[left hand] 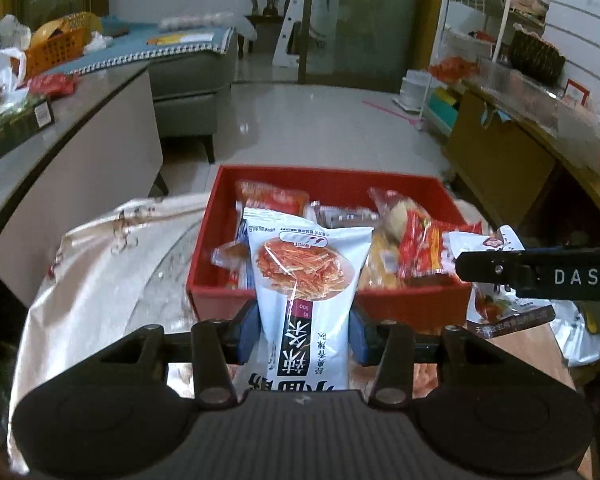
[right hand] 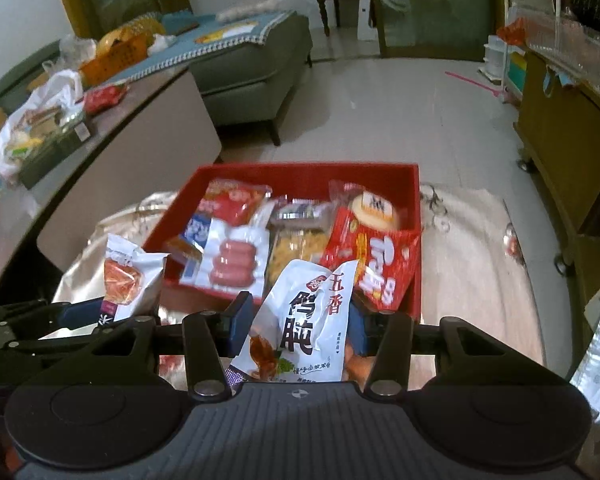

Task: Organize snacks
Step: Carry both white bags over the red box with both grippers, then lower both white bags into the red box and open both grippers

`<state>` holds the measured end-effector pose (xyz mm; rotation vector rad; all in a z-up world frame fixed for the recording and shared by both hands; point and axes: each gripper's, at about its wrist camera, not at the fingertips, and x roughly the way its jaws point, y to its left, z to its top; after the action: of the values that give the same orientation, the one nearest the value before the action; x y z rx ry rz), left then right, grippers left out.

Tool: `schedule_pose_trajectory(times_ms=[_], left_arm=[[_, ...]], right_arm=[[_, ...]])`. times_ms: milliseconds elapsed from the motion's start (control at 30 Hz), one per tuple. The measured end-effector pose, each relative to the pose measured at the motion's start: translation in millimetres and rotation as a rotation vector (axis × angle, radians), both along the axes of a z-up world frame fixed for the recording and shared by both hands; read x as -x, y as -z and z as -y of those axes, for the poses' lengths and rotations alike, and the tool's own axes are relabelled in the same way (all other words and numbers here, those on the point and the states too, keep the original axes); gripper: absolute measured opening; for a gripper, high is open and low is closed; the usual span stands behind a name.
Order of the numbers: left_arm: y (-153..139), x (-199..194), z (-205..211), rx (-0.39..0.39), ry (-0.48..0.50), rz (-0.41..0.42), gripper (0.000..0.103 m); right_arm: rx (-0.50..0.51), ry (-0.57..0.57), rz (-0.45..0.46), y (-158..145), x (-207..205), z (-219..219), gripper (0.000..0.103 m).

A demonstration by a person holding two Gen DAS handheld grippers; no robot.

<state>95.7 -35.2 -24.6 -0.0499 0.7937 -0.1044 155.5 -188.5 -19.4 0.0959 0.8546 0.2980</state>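
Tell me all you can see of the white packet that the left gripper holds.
The white packet is a glossy plastic pouch, sealed, printed with orange-red shredded strips, a small red patch and a black band of white characters. It stands lengthwise between the jaws of the left gripper, which press its lower sides. Its top reaches over the near wall of the red box.

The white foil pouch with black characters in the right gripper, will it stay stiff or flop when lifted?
The white foil pouch looks creased and bent above the right gripper, so probably floppy. Its glossy film may be slippery. It seems light, likely sagging toward the red plastic bin.
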Motion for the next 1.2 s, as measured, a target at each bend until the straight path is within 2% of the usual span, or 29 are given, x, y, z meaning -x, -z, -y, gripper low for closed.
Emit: schedule_pose_trajectory(times_ms=[467,1200], left_arm=[[-8.9,-38.3,6.6,-0.021,-0.023,0.051,0.039],[6.6,-102.2,10.9,-0.024,-0.063,0.036,0.039]], right_arm=[[-0.029,0.022,0.037,-9.0,-32.2,3.2,0.057],[-0.015,0.049,0.014,6.2,-88.0,3.2,0.057]])
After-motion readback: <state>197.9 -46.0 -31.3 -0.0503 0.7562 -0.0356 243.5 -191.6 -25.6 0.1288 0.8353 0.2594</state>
